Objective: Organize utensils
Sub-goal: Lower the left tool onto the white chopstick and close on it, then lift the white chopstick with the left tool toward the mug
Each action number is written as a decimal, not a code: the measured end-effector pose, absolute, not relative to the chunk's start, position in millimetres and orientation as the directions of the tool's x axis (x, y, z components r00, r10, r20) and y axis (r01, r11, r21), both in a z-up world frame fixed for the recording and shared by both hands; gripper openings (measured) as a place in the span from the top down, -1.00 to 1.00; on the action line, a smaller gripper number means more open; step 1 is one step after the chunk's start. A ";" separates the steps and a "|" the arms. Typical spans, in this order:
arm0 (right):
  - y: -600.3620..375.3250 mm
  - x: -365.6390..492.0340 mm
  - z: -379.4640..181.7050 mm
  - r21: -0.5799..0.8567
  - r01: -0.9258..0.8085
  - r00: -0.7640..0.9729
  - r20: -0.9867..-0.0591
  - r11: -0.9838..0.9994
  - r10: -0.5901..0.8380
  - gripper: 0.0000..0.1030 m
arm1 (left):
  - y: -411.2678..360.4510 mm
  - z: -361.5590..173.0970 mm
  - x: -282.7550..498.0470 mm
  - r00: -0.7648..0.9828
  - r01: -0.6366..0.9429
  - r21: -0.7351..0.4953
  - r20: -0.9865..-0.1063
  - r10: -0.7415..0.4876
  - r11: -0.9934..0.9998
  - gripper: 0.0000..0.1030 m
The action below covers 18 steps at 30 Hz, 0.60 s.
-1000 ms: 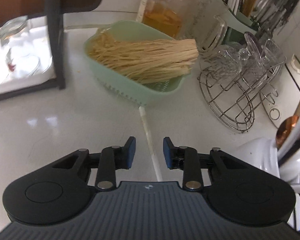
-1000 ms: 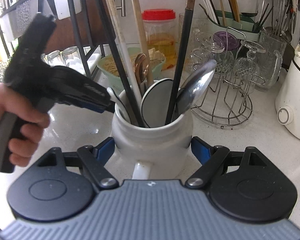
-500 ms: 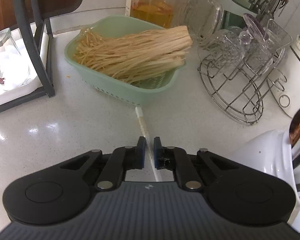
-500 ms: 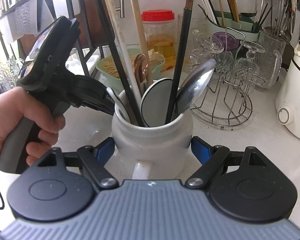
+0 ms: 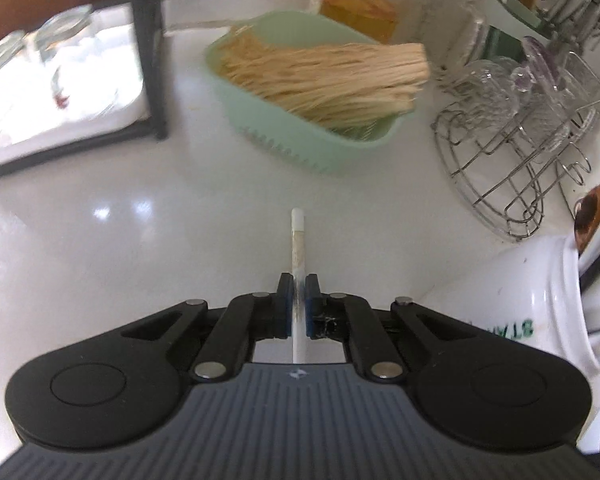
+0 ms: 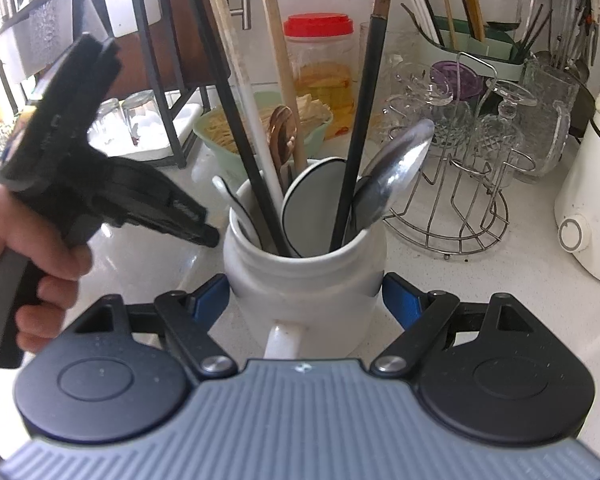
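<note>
My left gripper (image 5: 298, 280) has its jaws closing on a thin white chopstick (image 5: 298, 236), the blue pads pressing it from both sides. The stick points forward over the white counter (image 5: 140, 240). The right wrist view shows the same left gripper (image 6: 210, 236) in a person's hand (image 6: 40, 264), just left of the jar. My right gripper (image 6: 303, 292) is shut on a white ceramic jar (image 6: 303, 276), one pad on each side. The jar (image 5: 539, 300) holds several chopsticks, spoons and a copper spoon (image 6: 282, 132).
A pale green basket (image 5: 311, 148) of dry noodle-like strands sits ahead. A wire rack (image 5: 511, 184) with glasses stands to the right. A black shelf leg (image 5: 148, 52) stands at the left. A red-lidded jar (image 6: 319, 60), a utensil drainer (image 6: 471, 40) and a white appliance (image 6: 587, 216) line the back and right.
The left jaws have closed from apart onto the white chopstick. Its far tip, which lay against the green basket, now stands away from it. The right gripper and jar have not moved.
</note>
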State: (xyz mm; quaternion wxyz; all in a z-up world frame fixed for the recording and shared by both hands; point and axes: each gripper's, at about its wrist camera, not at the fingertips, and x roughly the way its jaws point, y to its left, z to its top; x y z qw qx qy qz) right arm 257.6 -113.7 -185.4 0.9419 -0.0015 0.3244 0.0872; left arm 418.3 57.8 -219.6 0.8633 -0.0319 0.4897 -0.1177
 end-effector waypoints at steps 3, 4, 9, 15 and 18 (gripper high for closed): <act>-115.8 258.9 -185.0 0.054 -0.186 0.766 -0.618 0.981 0.179 -0.66 | 65.4 -221.2 407.6 0.479 0.133 -0.177 -0.850 -0.219 0.975 0.87; -116.9 259.1 -184.7 0.055 -0.193 0.762 -0.620 0.980 0.185 -0.66 | 68.0 -221.3 403.8 0.473 0.121 -0.187 -0.853 -0.222 0.975 0.87; -119.7 258.5 -183.5 0.052 -0.224 0.747 -0.632 0.973 0.206 -0.66 | 74.2 -218.9 382.7 0.453 0.109 -0.178 -0.867 -0.208 0.978 0.87; -122.6 252.5 -183.4 0.046 -0.256 0.740 -0.634 0.966 0.227 -0.66 | 84.8 -220.8 364.7 0.432 0.097 -0.156 -0.883 -0.183 0.983 0.87; -122.8 249.7 -183.9 0.046 -0.262 0.740 -0.632 0.964 0.231 -0.66 | 90.0 -224.2 361.5 0.426 0.090 -0.165 -0.885 -0.188 0.982 0.87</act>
